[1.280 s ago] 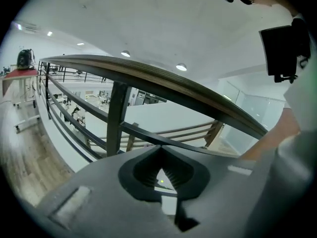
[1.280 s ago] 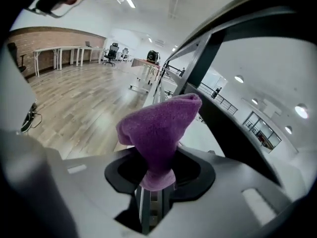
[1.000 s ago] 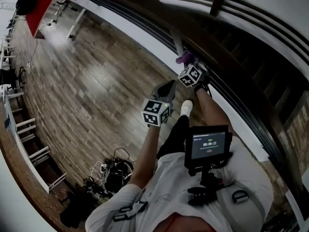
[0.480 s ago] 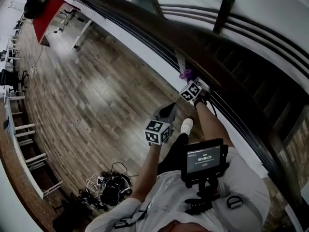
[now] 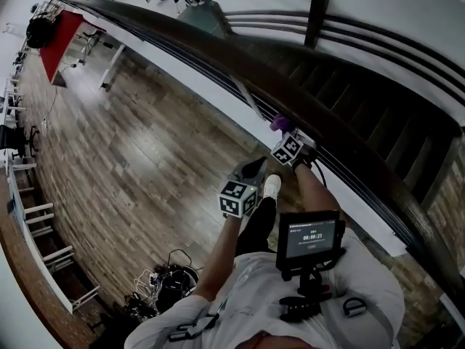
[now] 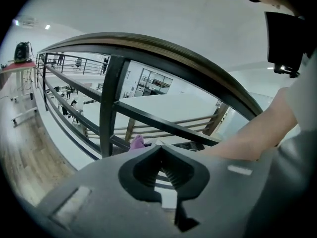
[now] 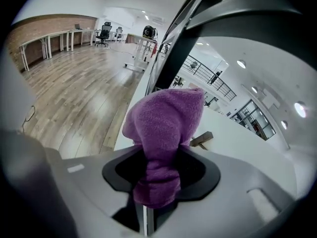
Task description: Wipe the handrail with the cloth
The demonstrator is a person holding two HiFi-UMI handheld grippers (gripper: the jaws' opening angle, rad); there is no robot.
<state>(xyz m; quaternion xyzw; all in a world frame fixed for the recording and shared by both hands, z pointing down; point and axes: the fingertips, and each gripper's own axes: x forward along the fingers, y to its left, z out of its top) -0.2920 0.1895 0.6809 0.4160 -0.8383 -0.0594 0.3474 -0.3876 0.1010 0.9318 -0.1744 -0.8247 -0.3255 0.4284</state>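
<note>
Two grippers, left gripper (image 6: 161, 148) fingers closed, right gripper (image 7: 157, 158) fingers just opening, pinching purple cloth (image 7: 166, 118)

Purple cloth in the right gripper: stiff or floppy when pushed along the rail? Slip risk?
Probably floppy: the cloth bunches into a soft lump where the right gripper pinches it. Likely light and fuzzy, so it should drag rather than slide on the handrail. The jaws have just been opening with the cloth between them, so it may slip free.
</note>
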